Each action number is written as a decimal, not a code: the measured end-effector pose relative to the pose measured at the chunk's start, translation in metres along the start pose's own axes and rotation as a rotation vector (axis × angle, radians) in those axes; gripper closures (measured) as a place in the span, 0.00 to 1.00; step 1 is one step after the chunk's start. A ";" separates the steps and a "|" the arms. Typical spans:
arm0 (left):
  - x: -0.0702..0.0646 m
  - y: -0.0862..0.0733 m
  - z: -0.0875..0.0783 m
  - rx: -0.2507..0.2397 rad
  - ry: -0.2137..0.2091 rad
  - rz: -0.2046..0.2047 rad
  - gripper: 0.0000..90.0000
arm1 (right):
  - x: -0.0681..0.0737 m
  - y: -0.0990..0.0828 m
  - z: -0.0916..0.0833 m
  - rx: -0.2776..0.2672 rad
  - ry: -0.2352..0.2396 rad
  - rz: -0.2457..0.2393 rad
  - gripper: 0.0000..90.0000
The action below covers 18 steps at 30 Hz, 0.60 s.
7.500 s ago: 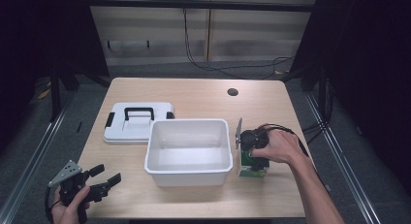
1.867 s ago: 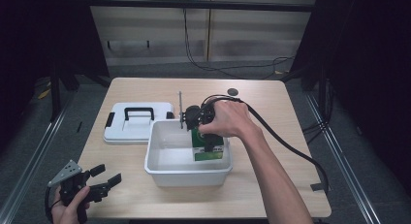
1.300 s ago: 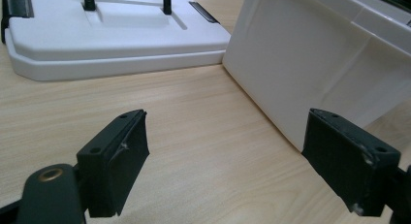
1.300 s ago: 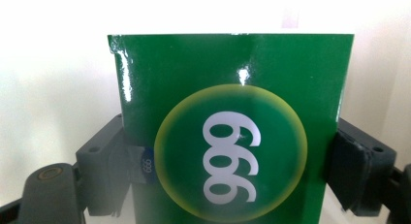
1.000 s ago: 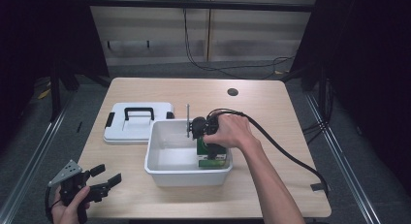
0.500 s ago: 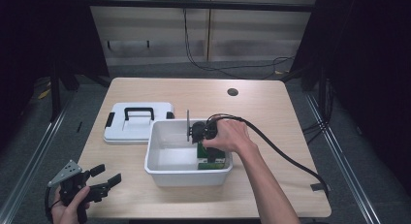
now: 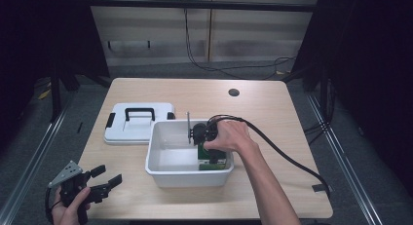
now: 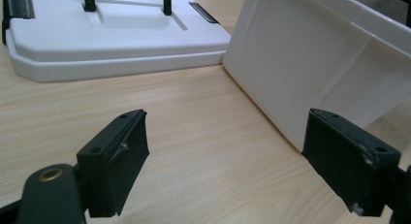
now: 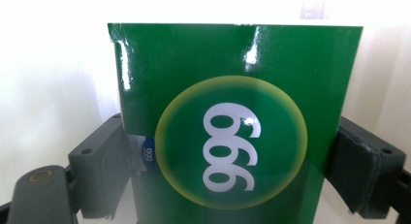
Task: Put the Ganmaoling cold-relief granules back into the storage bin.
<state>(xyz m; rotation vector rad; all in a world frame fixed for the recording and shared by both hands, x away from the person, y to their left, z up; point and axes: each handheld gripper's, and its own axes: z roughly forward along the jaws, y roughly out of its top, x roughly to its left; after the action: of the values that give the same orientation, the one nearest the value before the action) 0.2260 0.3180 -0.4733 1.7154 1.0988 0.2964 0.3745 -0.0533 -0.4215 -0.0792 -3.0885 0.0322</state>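
A green box with a yellow-rimmed circle and white digits is clamped between my right gripper's jaws. From above, that box stands inside the white bin, against its right end, and a hand holds my right gripper down on it. My left gripper rests at the table's front left corner, open and holding nothing. In its own view my left gripper points at bare wood, with the bin's outer wall just beyond its right jaw.
A white lid with a black handle lies flat left of the bin, touching it; the lid is also ahead of the left jaws. A dark round hole is in the tabletop at the back right. A black cable trails from the right gripper.
The right gripper carried the green box from the table right of the bin, up over the rim, and lowered it inside at the right end. The left gripper has stayed put.
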 end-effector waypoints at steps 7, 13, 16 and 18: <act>0.000 0.000 0.000 -0.001 0.000 0.000 0.18 | 0.001 -0.001 -0.001 -0.003 0.002 -0.011 0.13; 0.000 0.000 0.001 0.001 -0.002 0.002 0.18 | 0.001 -0.004 -0.010 -0.021 0.000 -0.006 0.11; 0.000 0.000 0.001 0.001 0.004 0.004 0.18 | 0.002 -0.007 -0.015 -0.039 -0.001 0.000 0.11; 0.000 0.000 0.002 0.004 0.002 0.002 0.18 | 0.001 -0.009 -0.020 -0.045 -0.001 0.008 0.11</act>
<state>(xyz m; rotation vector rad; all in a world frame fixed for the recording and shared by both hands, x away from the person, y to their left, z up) 0.2275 0.3172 -0.4737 1.7200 1.1004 0.2974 0.3739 -0.0623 -0.4015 -0.0933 -3.0905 -0.0370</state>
